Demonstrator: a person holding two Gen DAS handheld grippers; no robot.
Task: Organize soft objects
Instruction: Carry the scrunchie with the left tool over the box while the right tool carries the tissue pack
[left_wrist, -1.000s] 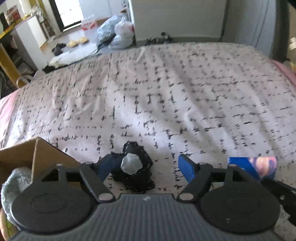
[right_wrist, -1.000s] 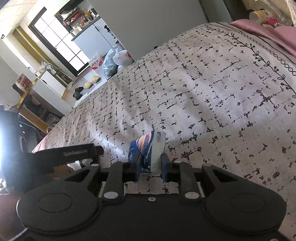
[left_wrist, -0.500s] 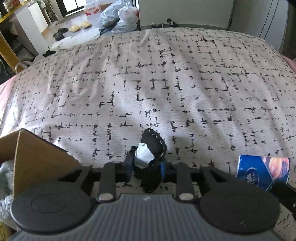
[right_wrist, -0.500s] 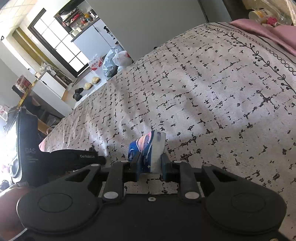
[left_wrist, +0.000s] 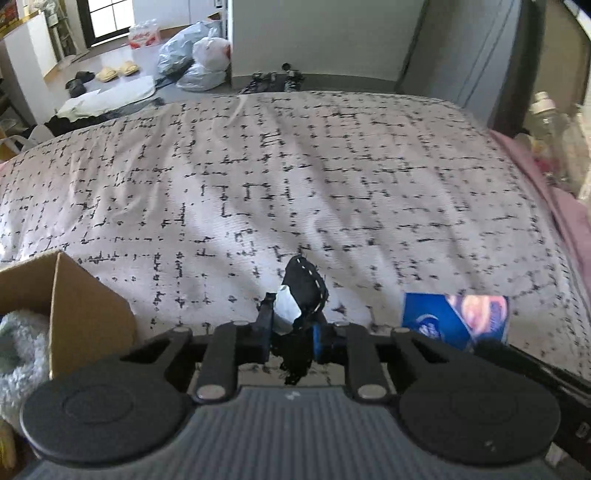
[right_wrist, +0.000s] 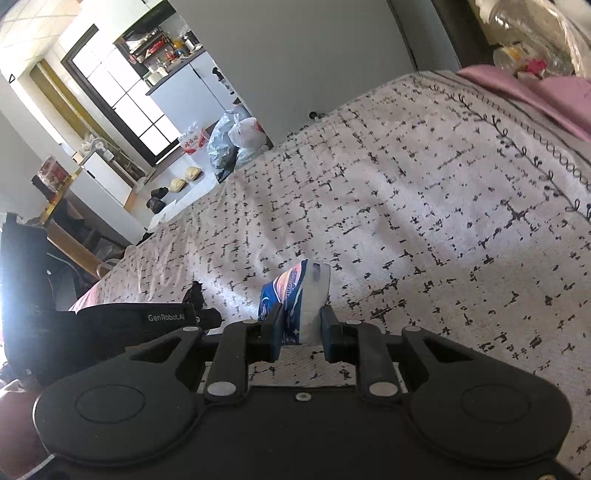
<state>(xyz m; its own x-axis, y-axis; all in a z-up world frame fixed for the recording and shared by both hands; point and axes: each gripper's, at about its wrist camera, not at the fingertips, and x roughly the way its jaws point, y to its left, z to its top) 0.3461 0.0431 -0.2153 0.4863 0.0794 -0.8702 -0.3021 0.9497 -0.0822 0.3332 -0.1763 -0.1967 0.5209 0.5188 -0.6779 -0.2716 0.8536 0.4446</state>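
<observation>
In the left wrist view, our left gripper (left_wrist: 290, 334) sits at the lower centre of the frame, and its jaws, which have just been closing, now pinch a small black cloth item (left_wrist: 304, 286) with white dashed stitching and a pale patch or tag on its left side. The cloth bunches up above the fingertips and a dark end hangs down between them, so it looks clear of the bedspread (left_wrist: 295, 177). At the lower left edge we see a cardboard box (left_wrist: 86, 314) standing on the bed, with something pale and fluffy (left_wrist: 18, 350) inside it. At the lower right of the same frame a blue tissue pack (left_wrist: 454, 317) shows, with part of our other tool dark below it.

In the right wrist view, our right gripper (right_wrist: 301, 332) is closed on that blue tissue pack (right_wrist: 295, 299), held edge-on just above the patterned bedspread (right_wrist: 406, 206) at the lower centre of the frame. The left tool's black body fills the lower left, and a scrap of the black cloth (right_wrist: 194, 295) pokes up beyond it. Plastic bags (right_wrist: 236, 140) and slippers (right_wrist: 184, 179) lie on the floor past the bed, upper left.
</observation>
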